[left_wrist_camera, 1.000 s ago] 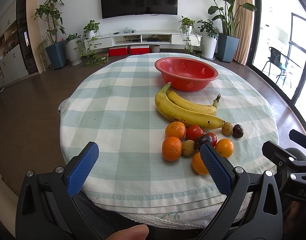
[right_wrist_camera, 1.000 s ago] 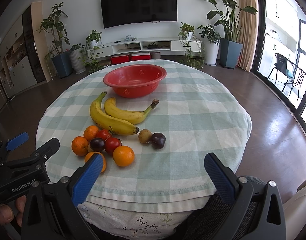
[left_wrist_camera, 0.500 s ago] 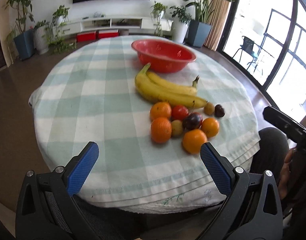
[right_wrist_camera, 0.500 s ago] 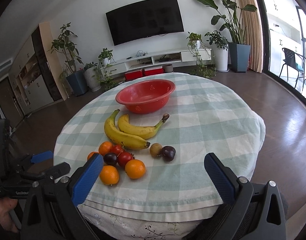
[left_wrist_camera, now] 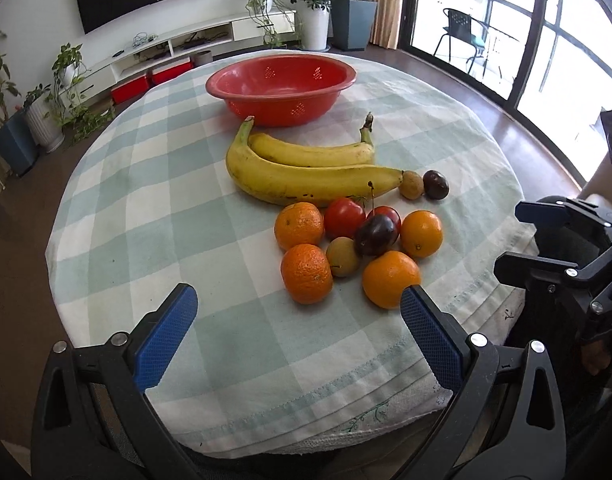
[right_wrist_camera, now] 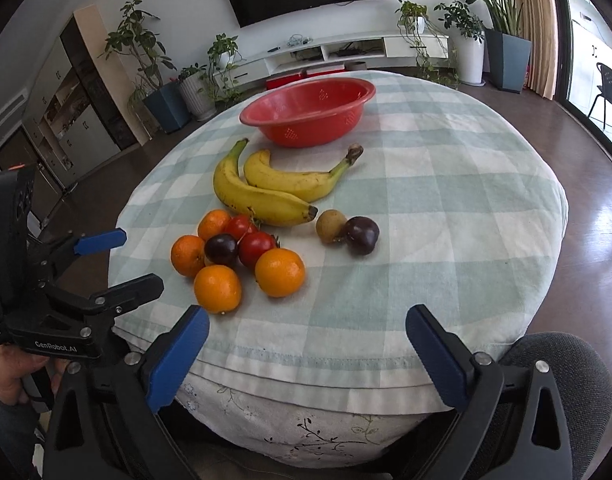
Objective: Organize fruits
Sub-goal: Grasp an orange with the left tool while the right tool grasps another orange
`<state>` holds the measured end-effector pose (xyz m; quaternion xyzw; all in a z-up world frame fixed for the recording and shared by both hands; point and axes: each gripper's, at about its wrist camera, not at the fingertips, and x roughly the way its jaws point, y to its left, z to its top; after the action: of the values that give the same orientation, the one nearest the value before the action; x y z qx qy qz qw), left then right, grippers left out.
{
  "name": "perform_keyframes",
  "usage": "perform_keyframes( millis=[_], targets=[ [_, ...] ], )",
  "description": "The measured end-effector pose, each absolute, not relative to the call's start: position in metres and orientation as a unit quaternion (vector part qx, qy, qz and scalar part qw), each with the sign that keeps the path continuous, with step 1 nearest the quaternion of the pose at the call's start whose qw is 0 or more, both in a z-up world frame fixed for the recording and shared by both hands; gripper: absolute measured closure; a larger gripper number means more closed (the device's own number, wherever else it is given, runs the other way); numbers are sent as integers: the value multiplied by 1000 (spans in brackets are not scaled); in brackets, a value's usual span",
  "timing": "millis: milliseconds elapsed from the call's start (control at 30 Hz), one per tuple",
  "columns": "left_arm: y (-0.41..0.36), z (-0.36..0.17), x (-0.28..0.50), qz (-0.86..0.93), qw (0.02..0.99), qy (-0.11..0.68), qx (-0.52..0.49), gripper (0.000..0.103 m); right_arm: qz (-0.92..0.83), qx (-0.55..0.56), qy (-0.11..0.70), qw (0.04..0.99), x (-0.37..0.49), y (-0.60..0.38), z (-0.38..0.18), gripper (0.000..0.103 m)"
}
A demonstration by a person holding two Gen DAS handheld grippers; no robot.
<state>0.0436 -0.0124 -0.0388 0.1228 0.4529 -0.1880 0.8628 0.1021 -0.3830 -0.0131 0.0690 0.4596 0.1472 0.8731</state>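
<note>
A small yellowish fruit (left_wrist_camera: 343, 257) is partly hidden among the oranges (left_wrist_camera: 306, 273) near the bananas (left_wrist_camera: 306, 178). The left gripper (left_wrist_camera: 297, 320) and right gripper (right_wrist_camera: 306, 340) hold nothing, jaws spread wide above the table edge (right_wrist_camera: 346, 364).

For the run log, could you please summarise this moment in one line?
left gripper: open, empty | right gripper: open, empty | red colander: empty | bananas, oranges: on tablecloth

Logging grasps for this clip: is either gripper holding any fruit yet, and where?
Nothing is held: left gripper and right gripper are both open, short of the fruit.
</note>
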Motion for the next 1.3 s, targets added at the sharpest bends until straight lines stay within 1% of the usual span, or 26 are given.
perform_keyframes(
  millis=[67, 133, 200, 367, 400, 467, 567, 600, 633, 667, 700, 733, 767, 833, 967, 1033, 1167, 1233, 1300],
  targets=[
    [-22, -43, 42, -200, 856, 448, 160, 0, 158, 71, 460, 871, 102, -385, -12, 2],
    [-25, -47, 40, -195, 853, 450, 179, 0, 167, 80, 438, 880, 97, -388, -8, 2],
    [-20, -48, 42, -182, 855, 455, 169, 0, 175, 101, 422, 884, 95, -393, -7, 2],
    [-3, -48, 56, -182, 858, 462, 129, 1, 188, 141, 435, 869, 104, -398, -18, 3],
    [-2, -49, 58, -183, 856, 465, 132, 3, 191, 139, 431, 871, 105, -397, -17, 3],
    [-2, -50, 62, -194, 853, 466, 132, 4, 188, 123, 425, 877, 105, -391, -14, 3],
    [-4, -51, 68, -213, 849, 468, 121, 4, 177, 61, 436, 880, 110, -375, -9, 3],
    [-5, -52, 71, -216, 848, 469, 119, 5, 167, 42, 436, 883, 111, -371, -8, 4],
    [-6, -54, 74, -220, 846, 471, 117, 7, 160, 33, 436, 885, 113, -368, -8, 7],
    [-7, -55, 76, -228, 843, 474, 113, 18, 164, 36, 435, 885, 114, -368, -8, 10],
    [-9, -57, 79, -236, 839, 478, 111, 35, 172, 43, 436, 882, 117, -368, -8, 19],
    [-9, -60, 81, -243, 834, 482, 111, 41, 173, 45, 441, 879, 120, -367, -10, 27],
    [-10, -62, 83, -250, 829, 487, 113, 46, 170, 41, 449, 876, 123, -365, -13, 28],
    [-12, -66, 86, -257, 824, 491, 116, 47, 174, 40, 457, 871, 126, -363, -18, 37],
    [-9, -70, 92, -273, 814, 500, 109, 47, 175, 39, 464, 867, 129, -362, -24, 40],
    [-9, -75, 96, -277, 809, 507, 107, 47, 177, 40, 470, 864, 131, -361, -27, 45],
    [-14, -81, 97, -286, 803, 511, 115, 47, 179, 38, 473, 862, 133, -360, -29, 46],
    [-16, -81, 97, -289, 802, 510, 115, 51, 181, 37, 471, 862, 133, -359, -28, 46],
    [-16, -81, 98, -297, 800, 510, 107, 58, 186, 37, 470, 862, 132, -358, -27, 46]
  ],
)
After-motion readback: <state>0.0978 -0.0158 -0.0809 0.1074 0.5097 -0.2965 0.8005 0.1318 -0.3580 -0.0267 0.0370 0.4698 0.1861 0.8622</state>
